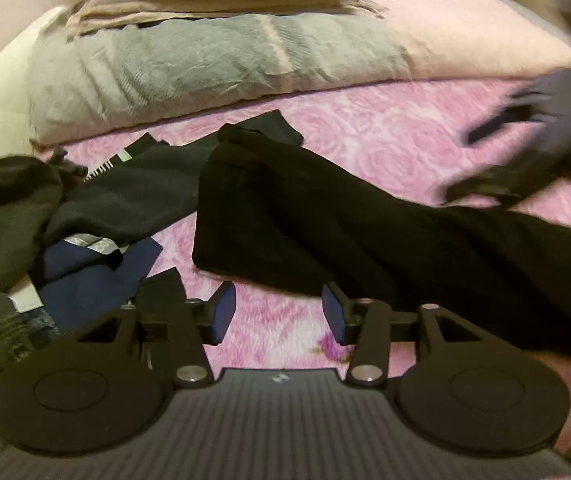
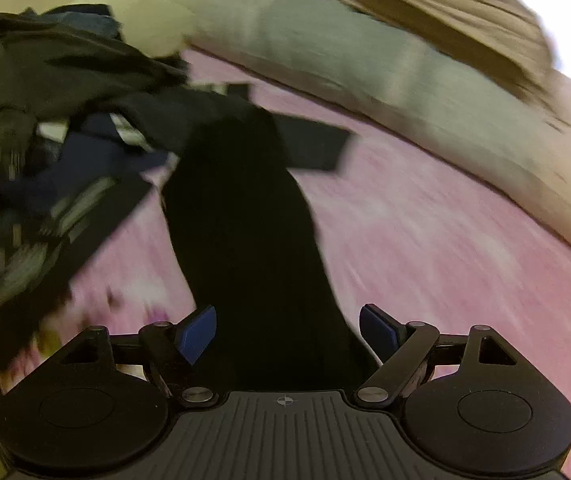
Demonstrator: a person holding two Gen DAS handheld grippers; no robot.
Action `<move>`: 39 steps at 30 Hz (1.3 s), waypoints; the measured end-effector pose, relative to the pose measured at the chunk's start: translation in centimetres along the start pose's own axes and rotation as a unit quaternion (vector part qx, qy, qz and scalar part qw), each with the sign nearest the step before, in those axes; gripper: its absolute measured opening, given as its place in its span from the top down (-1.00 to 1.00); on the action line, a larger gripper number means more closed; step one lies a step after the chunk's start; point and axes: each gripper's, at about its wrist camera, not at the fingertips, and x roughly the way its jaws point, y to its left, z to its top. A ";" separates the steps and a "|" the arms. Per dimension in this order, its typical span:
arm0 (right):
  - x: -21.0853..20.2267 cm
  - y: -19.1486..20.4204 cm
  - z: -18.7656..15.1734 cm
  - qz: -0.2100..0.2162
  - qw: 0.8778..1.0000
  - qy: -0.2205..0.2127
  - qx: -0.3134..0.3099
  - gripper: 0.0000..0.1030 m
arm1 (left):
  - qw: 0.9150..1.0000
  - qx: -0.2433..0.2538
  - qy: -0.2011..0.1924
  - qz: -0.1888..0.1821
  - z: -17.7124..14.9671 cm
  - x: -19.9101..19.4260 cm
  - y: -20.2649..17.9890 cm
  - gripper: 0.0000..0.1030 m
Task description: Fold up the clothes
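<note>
A long black garment (image 1: pixel 325 224) lies stretched across the pink flowered bedspread (image 1: pixel 385 132), running from the middle out to the right. My left gripper (image 1: pixel 277 312) hovers open just in front of its near edge, with only bedspread between the blue pads (image 1: pixel 221 312). The right gripper (image 1: pixel 525 148) shows as a dark blur above the garment's right part. In the right wrist view the right gripper (image 2: pixel 287 334) is open, and the black garment (image 2: pixel 245 220) runs away from between its spread fingers. This view is motion-blurred.
A heap of dark and navy clothes (image 1: pixel 45 220) sits at the left, touching the black garment's far end (image 2: pixel 45 120). Grey and beige pillows with folded blankets (image 1: pixel 205 48) line the back. Open bedspread (image 2: pixel 425 220) lies to the right.
</note>
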 end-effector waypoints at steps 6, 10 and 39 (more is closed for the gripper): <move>11.9 -0.2 8.0 0.036 0.999 0.012 -0.035 -0.60 | 0.997 -0.076 -0.005 -0.022 -1.0 2.8 1.2 0.04; 17.3 -1.0 9.4 0.046 0.997 0.050 -0.036 -0.40 | 0.996 -0.088 0.005 -0.031 -1.7 4.4 0.7 0.02; -15.6 -26.6 -11.4 -0.073 0.889 -0.167 0.421 0.85 | 0.973 0.072 -0.083 -0.205 12.4 2.4 -24.7 -0.22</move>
